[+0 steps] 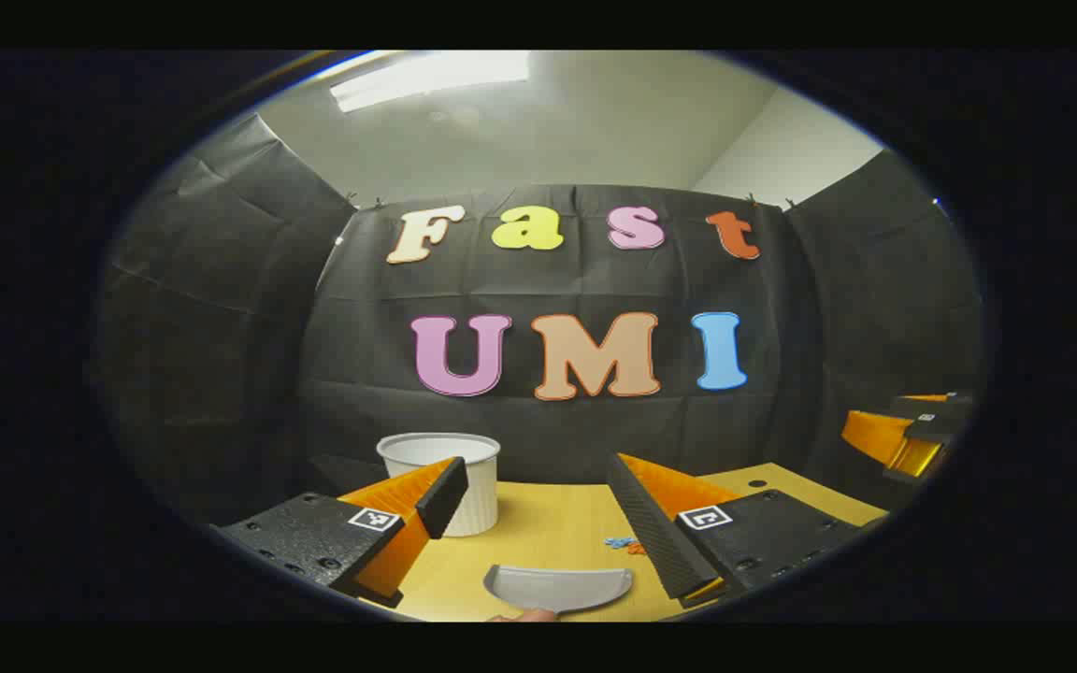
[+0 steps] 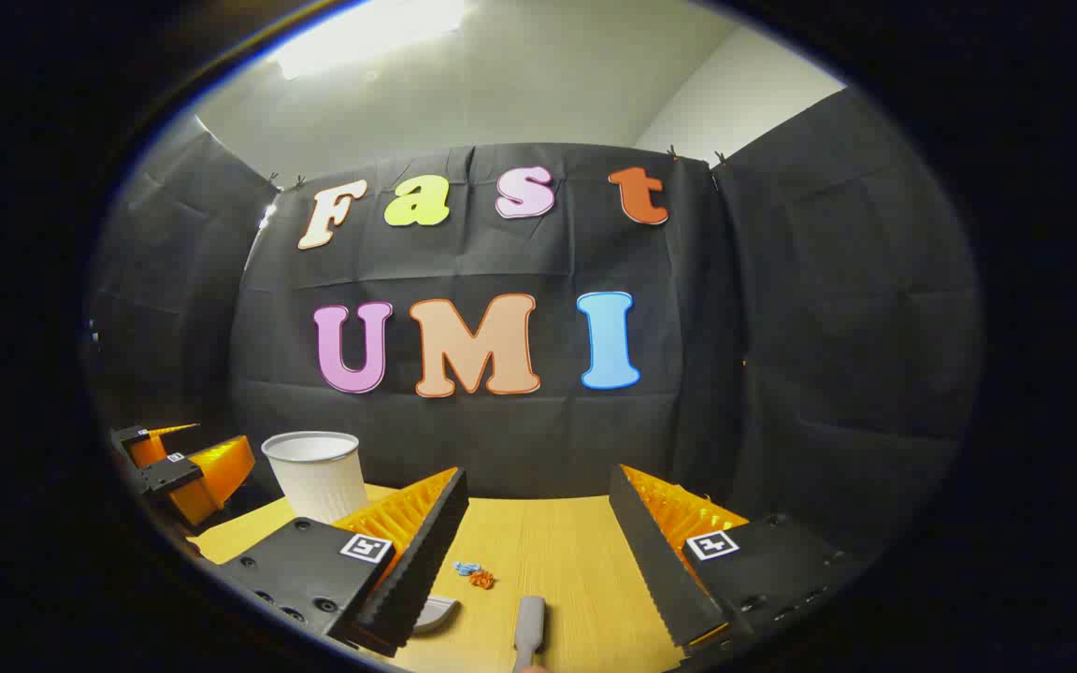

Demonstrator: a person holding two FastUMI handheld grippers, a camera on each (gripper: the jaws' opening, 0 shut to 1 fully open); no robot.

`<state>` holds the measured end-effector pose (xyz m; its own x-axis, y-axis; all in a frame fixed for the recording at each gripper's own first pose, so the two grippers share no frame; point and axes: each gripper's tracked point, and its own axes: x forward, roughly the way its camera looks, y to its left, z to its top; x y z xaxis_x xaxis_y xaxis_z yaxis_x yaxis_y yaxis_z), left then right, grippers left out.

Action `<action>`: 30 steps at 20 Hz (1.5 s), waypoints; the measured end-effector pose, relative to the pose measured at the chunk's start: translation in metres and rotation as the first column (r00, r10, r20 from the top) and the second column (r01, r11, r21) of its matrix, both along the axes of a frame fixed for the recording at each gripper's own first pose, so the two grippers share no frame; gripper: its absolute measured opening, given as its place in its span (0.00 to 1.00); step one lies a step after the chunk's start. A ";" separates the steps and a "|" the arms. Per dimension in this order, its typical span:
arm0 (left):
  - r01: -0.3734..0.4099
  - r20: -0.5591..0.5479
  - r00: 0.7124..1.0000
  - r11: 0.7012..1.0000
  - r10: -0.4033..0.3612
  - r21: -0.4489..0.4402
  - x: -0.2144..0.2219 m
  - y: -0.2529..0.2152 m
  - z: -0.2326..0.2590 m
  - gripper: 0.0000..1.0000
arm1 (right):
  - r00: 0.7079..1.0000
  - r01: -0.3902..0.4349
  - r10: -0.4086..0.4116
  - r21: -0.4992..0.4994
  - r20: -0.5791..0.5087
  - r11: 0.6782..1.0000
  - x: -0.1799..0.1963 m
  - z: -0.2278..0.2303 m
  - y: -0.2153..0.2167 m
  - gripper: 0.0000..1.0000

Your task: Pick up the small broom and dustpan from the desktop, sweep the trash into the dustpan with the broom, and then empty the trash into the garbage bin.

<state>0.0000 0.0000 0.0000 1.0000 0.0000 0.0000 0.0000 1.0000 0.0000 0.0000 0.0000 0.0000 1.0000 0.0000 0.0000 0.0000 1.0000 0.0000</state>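
A grey dustpan (image 1: 557, 589) lies flat on the yellow desktop (image 1: 548, 523), just below and ahead of my left gripper (image 1: 537, 475), which hangs open above it holding nothing. Small blue and orange trash scraps (image 1: 623, 544) sit just to the dustpan's right. In the right gripper view, a grey handle (image 2: 529, 631), which looks like the broom's, lies on the desktop (image 2: 557, 542) under my open, empty right gripper (image 2: 538, 481). The trash scraps (image 2: 473, 572) lie just left of it, and a dustpan edge (image 2: 436, 612) peeks out from behind the left finger.
A white ribbed garbage bin (image 1: 481, 500) stands at the desk's back left, also seen as the bin (image 2: 314, 472) in the right gripper view. The right gripper (image 1: 912, 430) shows far right of the desk, the left gripper (image 2: 174, 463) far left. Black cloth walls surround the desk.
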 end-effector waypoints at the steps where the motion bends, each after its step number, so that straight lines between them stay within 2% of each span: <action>1: -0.004 0.002 1.000 1.000 0.004 -0.001 0.000 0.000 0.001 0.93 | 1.000 0.001 -0.001 0.000 0.003 1.000 0.000 0.000 -0.001 0.98; 12: -0.025 0.020 0.999 0.999 0.024 0.043 -0.001 0.002 0.006 0.93 | 1.000 -0.020 0.020 0.016 0.009 1.000 -0.003 0.005 0.004 0.98; 30: -0.007 -0.005 1.000 0.999 0.007 0.031 -0.003 -0.008 -0.001 0.92 | 1.000 -0.019 0.019 0.001 -0.007 1.000 -0.004 0.002 -0.002 0.98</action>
